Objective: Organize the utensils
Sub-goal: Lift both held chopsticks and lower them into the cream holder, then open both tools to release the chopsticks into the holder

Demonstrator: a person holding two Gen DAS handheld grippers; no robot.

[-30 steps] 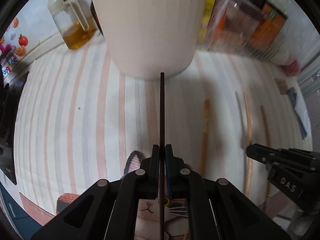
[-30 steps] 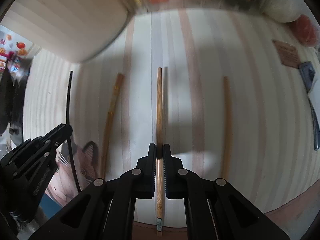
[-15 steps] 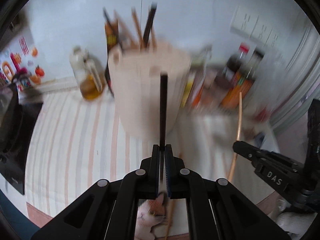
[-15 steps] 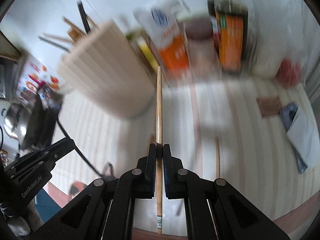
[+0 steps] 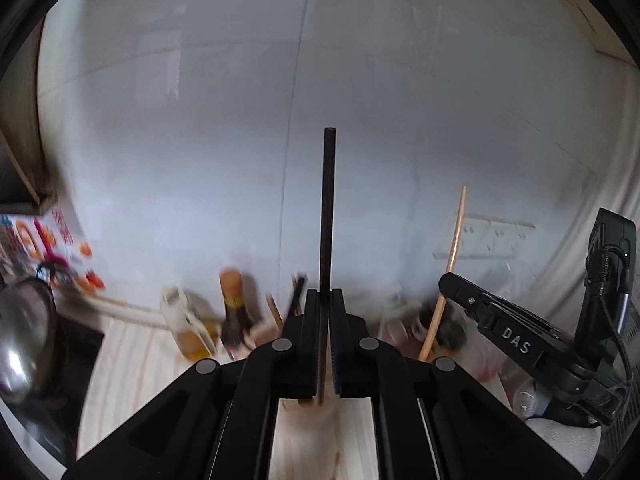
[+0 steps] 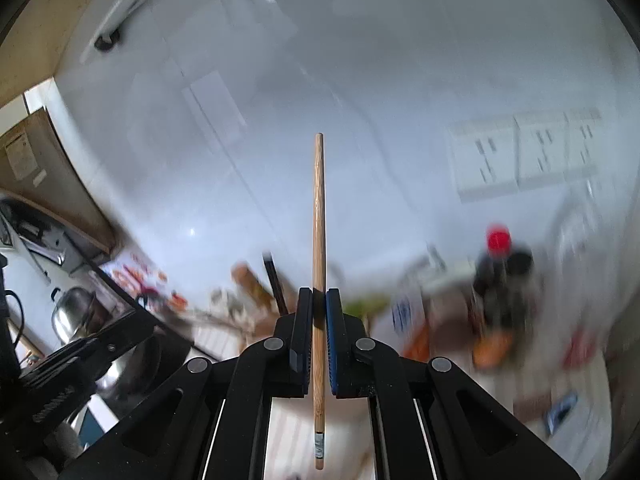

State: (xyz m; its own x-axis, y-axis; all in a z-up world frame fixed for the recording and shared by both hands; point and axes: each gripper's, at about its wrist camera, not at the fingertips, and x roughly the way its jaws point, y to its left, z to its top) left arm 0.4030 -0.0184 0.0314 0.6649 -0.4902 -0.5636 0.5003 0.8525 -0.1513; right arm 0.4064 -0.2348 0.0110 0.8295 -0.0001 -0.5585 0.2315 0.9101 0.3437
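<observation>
1. The left gripper (image 5: pixel 325 308) is clamped tight on a black chopstick (image 5: pixel 328 208), which sticks up in front of the white wall (image 5: pixel 200 120).
2. The right gripper (image 6: pixel 319 308) pinches a wooden chopstick (image 6: pixel 318 220) the same way.
3. Below and behind them, blurred bottles (image 6: pixel 500 280) stand along the counter's back.

Both claws lifted their chopsticks off the table.

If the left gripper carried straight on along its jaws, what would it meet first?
Probably only the pale wall. The left gripper, shut on a black chopstick, looks over the blurred holder and bottles; depth is unclear.
</observation>
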